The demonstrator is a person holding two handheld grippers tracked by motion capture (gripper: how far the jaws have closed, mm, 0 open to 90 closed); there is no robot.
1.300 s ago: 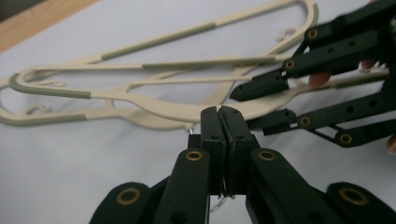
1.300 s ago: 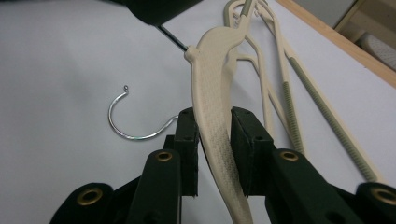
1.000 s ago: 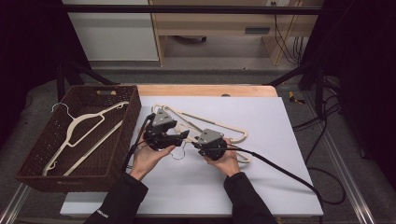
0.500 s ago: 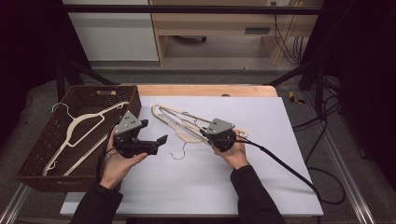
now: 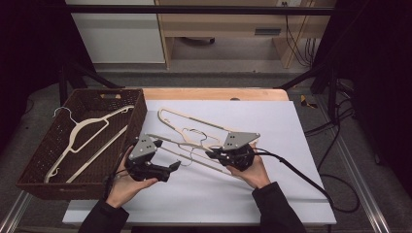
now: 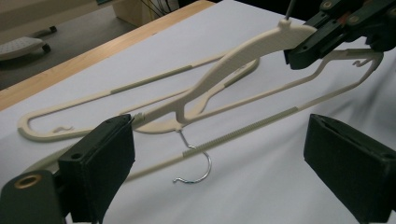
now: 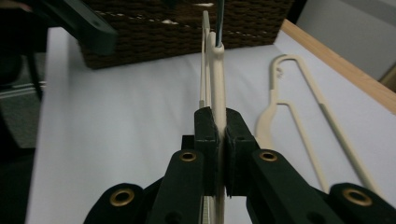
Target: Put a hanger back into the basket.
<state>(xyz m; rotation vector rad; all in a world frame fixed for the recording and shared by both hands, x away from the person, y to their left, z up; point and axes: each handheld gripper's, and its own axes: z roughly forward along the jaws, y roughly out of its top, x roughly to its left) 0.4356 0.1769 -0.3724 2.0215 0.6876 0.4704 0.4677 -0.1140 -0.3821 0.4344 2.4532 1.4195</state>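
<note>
lifted hanger (image 5: pixel 194 145) rides in right gripper's (image 5: pixel 214 155) clamped jaws; left gripper's (image 5: pixel 171 167) jaws just opened, empty.

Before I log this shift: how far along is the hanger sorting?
One hanger already lies in the basket. In hand: the right tool is clamped on a second hanger, lifting one end off the table; the left tool has just opened, nothing between its jaws. Left: that hanger and a third hanger on the white sheet.
</note>
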